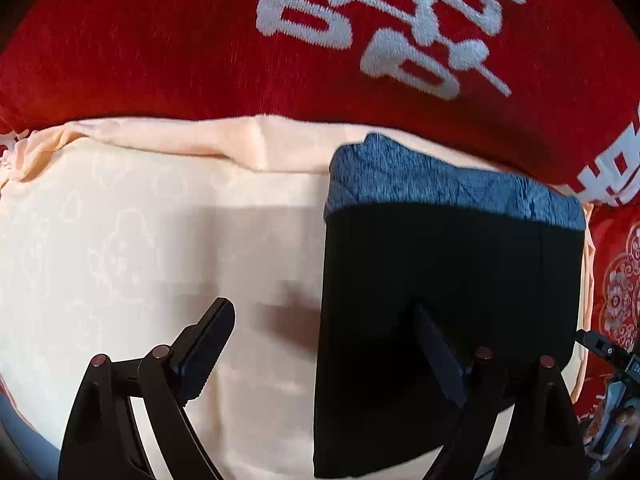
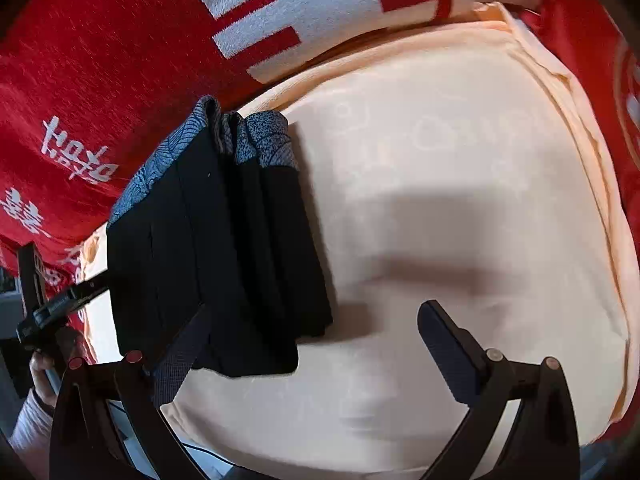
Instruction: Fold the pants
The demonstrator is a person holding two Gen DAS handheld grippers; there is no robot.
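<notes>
Right wrist view only, pants [image 2: 208, 248] layered folds (side edge), hand [image 2: 48, 376]

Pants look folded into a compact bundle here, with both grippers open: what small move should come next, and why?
Probably just draw both grippers back and leave the bundle alone. The pants already lie as a neat black stack with the grey waistband at the far end, resting on the cream cloth. The left gripper and right gripper are both open, holding nothing, so the fold seems finished.
</notes>
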